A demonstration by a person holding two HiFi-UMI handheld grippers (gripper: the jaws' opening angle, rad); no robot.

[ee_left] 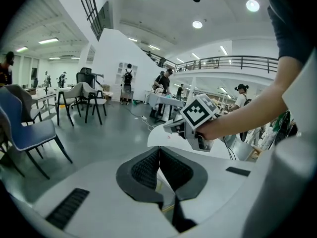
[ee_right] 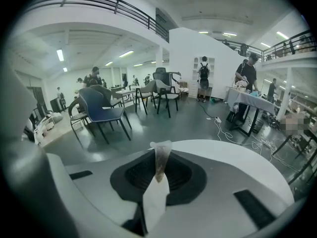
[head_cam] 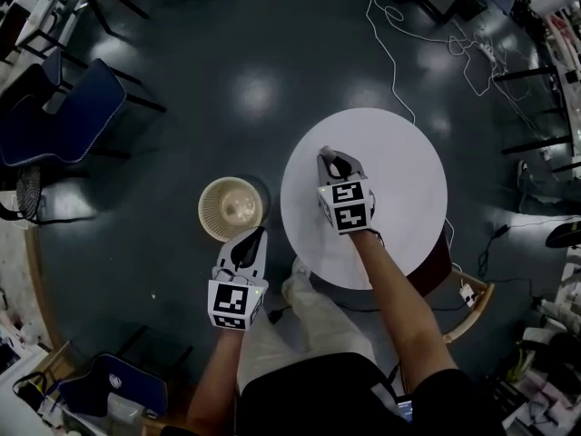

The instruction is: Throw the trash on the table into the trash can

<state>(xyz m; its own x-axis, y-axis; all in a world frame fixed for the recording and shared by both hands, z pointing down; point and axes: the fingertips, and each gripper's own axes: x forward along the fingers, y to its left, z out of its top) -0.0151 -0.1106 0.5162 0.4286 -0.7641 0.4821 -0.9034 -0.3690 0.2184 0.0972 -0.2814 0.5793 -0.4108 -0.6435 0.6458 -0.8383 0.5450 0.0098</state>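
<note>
My right gripper (head_cam: 325, 153) is over the round white table (head_cam: 399, 162), left of its middle. In the right gripper view its jaws (ee_right: 159, 165) are shut on a thin, see-through wrapper strip (ee_right: 157, 182) that stands up between the pads, with the table's top (ee_right: 237, 157) beyond. The wrapper does not show in the head view. The beige basket-style trash can (head_cam: 231, 209) stands on the floor just left of the table. My left gripper (head_cam: 258, 234) hovers off the table beside the can, shut with nothing in it (ee_left: 158, 155). The right gripper (ee_left: 168, 128) also shows in the left gripper view.
A blue chair (head_cam: 64, 116) stands at far left and another (head_cam: 118, 384) at lower left. White cables (head_cam: 390, 53) trail over the dark floor beyond the table. More chairs (ee_right: 101, 108) and desks with people stand in the hall.
</note>
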